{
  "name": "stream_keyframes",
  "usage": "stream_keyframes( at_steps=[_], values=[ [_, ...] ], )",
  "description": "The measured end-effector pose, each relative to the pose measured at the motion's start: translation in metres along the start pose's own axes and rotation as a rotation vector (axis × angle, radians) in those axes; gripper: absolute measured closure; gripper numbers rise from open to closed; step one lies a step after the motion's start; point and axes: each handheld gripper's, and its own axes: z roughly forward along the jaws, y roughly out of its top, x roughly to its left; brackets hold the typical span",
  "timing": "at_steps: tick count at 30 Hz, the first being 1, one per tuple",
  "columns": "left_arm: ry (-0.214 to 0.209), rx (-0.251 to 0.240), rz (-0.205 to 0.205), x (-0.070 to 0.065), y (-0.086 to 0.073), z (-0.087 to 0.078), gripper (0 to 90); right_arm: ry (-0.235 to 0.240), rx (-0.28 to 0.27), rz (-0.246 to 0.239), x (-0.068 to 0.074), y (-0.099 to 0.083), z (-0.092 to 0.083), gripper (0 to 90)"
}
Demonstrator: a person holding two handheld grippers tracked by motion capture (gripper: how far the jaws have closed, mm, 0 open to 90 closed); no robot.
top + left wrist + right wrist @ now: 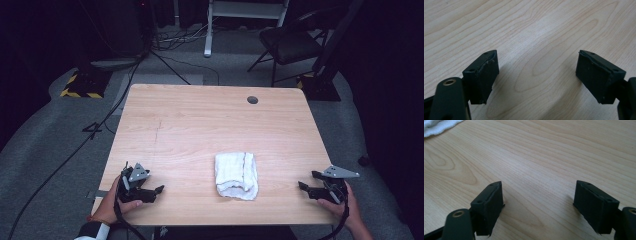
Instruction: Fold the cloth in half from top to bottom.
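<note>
- The folded white towel (236,175) lies near the front edge of the wooden table (200,120), roughly midway between the two grippers and apart from both.
- The left gripper (159,190) sits well to the towel's left, jaws spread wide with nothing between them; its own view shows bare wood grain (536,37).
- The right gripper (302,186) sits well to the towel's right, jaws also wide and empty; a corner of the towel (439,126) shows at the upper left of its view.
- Risk, as I judge it: a pinch catching only the top layer would unfold the towel rather than lift it.
- Risk: pushing it toward the person could slide it off the front edge, just beside it.
- Beyond the towel, the tabletop has a round cable hole (252,100); past that stand a dark chair (290,45) and cables (100,125) across grey carpet.
</note>
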Motion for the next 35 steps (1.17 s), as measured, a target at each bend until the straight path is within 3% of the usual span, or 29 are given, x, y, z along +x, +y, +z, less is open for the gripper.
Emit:
stream_keyframes(
  at_steps=[35],
  values=[
    [0.004, 0.001, -0.005, 0.0001, 0.0013, 0.0014, 17.7, -0.004, -0.001, 0.004, 0.0002, -0.0004, -0.0004, 23.8]
  ],
)
